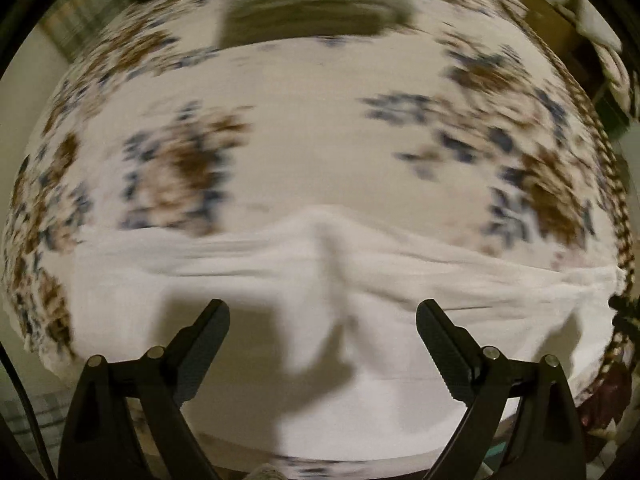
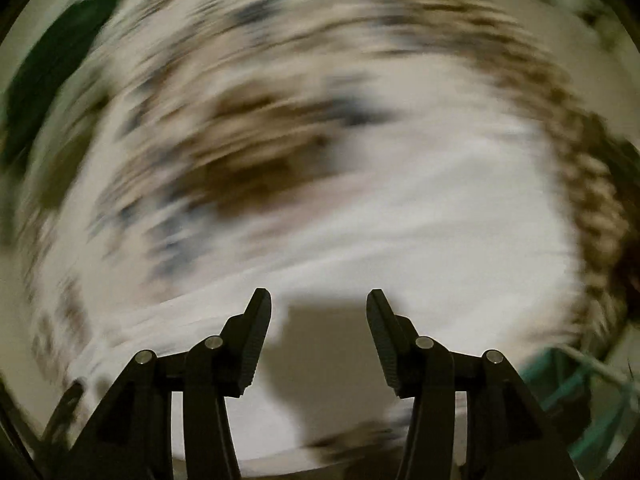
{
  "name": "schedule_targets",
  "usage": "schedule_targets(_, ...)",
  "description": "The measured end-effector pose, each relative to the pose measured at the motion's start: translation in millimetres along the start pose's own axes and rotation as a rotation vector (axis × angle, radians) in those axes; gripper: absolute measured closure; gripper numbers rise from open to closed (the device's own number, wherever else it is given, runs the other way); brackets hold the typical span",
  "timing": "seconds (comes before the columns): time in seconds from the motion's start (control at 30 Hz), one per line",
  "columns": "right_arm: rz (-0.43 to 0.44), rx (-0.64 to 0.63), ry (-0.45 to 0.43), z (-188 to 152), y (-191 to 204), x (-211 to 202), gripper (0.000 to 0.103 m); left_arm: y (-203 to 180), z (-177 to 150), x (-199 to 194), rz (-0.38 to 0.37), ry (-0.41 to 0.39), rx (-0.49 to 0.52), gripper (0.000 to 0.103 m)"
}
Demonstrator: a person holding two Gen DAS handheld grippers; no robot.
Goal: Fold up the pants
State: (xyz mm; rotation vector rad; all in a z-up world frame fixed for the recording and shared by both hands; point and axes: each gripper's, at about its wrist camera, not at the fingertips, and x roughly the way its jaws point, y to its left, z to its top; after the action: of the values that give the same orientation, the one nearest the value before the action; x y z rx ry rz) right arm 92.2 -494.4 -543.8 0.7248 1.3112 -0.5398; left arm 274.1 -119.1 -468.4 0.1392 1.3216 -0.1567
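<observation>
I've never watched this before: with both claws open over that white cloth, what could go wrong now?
The white pants show a raised ridge, so a crease might get folded in. Both the left gripper and right gripper hang open and empty, and the right view is blurred, so the next grab may miss an edge.

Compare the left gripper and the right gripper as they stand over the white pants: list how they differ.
1. Opening: the left gripper has its jaws spread wide; the right gripper has its jaws open too, but closer together.
2. Picture: the left wrist view is only mildly blurred, showing a raised fold in the white pants; the right wrist view is heavily smeared.

Shared: both are black, point down at the pants on the floral sheet, and hold nothing.
</observation>
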Motion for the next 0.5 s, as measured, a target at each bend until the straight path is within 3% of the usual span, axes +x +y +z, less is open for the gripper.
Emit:
schedule_targets(0.13,-0.059,0.17,-0.03,25,-124,-6,0.05,-77,5,14,0.007,0.008,0.055,0.007)
schedule_targets(0.23,-0.035,0.237,-0.005,31,-185,3,0.05,-127,4,29,0.005,0.039,0.095,0.007)
schedule_targets(0.37,0.078,0.323,0.032,33,-233,22,0.05,-180,-3,42,0.019,0.066,0.177,0.007)
schedule_targets(0.5,0.172,0.352,0.045,32,-246,47,0.052,-208,-7,49,0.045,0.079,0.236,0.007)
